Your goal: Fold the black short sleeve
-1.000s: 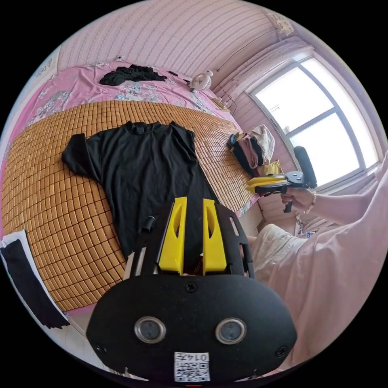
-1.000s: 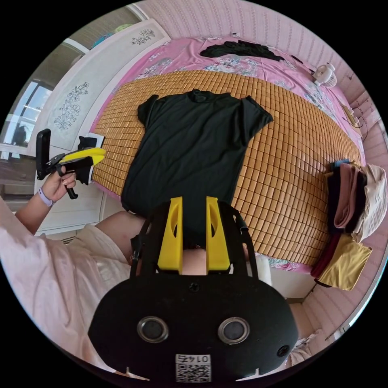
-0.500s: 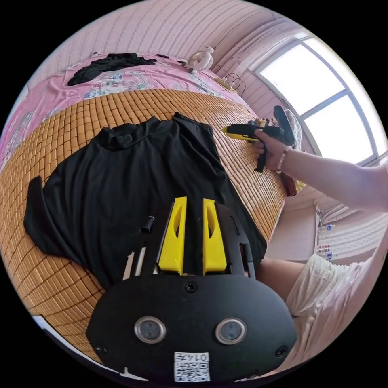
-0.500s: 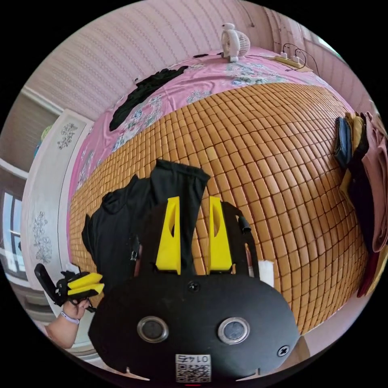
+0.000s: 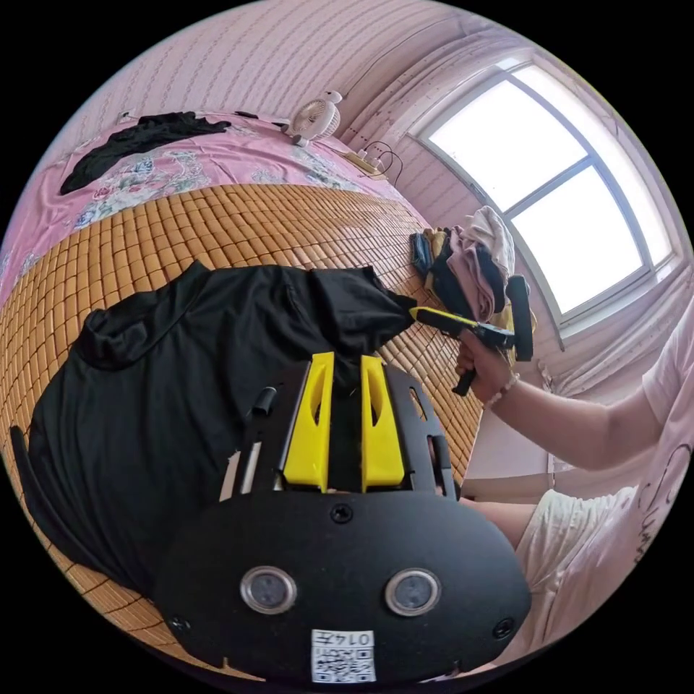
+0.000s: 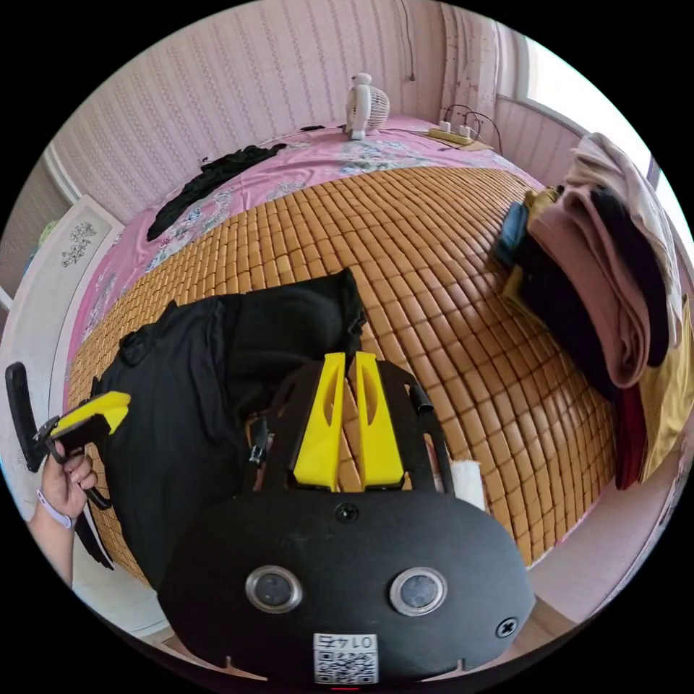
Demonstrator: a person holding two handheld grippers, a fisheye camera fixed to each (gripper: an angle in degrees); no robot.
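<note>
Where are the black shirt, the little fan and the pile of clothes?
Shirt (image 5: 166,390), left gripper view, on its body.
Fan (image 6: 366,107), right gripper view, on its grille.
Pile (image 6: 600,289), right gripper view, on the pink garment.

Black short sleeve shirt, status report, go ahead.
Right gripper shut on the black shirt sleeve, pulling it inward. Left gripper open over the shirt. Clothes pile well clear.

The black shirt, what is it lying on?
The black shirt lies on a bamboo mat spread over a pink sheet. The mat shows all around it; the part right under the shirt is covered.
</note>
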